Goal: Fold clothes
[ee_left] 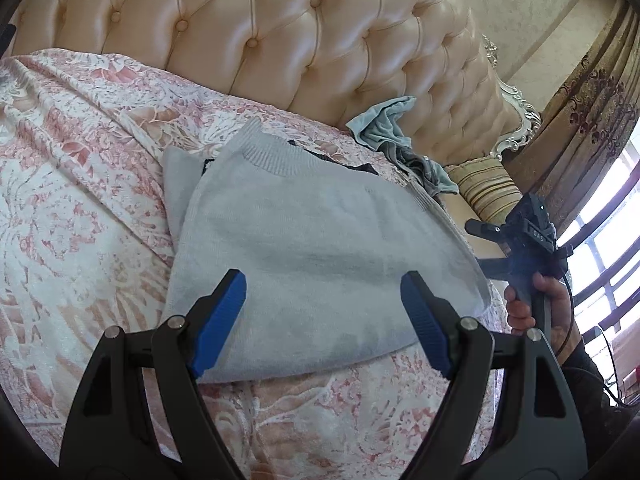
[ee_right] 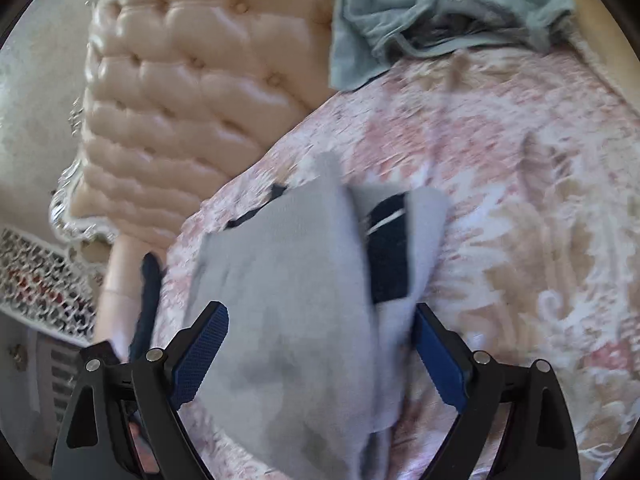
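Over on the left side of the bed point(ee_left: 72, 184), the pink and white floral bedspread lies bare, and the tufted cream headboard point(ee_left: 280, 32) rises behind it. Moving right from there we reach the grey sweater point(ee_left: 304, 240), folded into a compact block and lying flat on the bedspread, ribbed hem towards the headboard, a dark layer peeking out along its far edge. The left claw point(ee_left: 322, 300) hangs just above the sweater's near edge, blue pads spread wide, released, nothing between them but air over the knit. Further right of the sweater, tucked against the headboard, sits a crumpled blue-green garment point(ee_left: 384, 128), well apart from the folded block. At the sweater's right edge a hand point(ee_left: 532, 304) grips the handle of the other tool, beside the bed rail, with patterned curtains point(ee_left: 592, 120) and a bright window beyond.

Switch to the right wrist view, and it is blurred. The headboard fills the left; the grey sweater point(ee_right: 296, 280) lies just ahead, a dark blue panel point(ee_right: 390, 252) showing on its right side. The right claw point(ee_right: 320, 336) straddles the sweater's near part, pads standing apart on either side and not pinching it, so released. The blue-green garment point(ee_right: 420, 20) lies beyond the sweater, by the headboard
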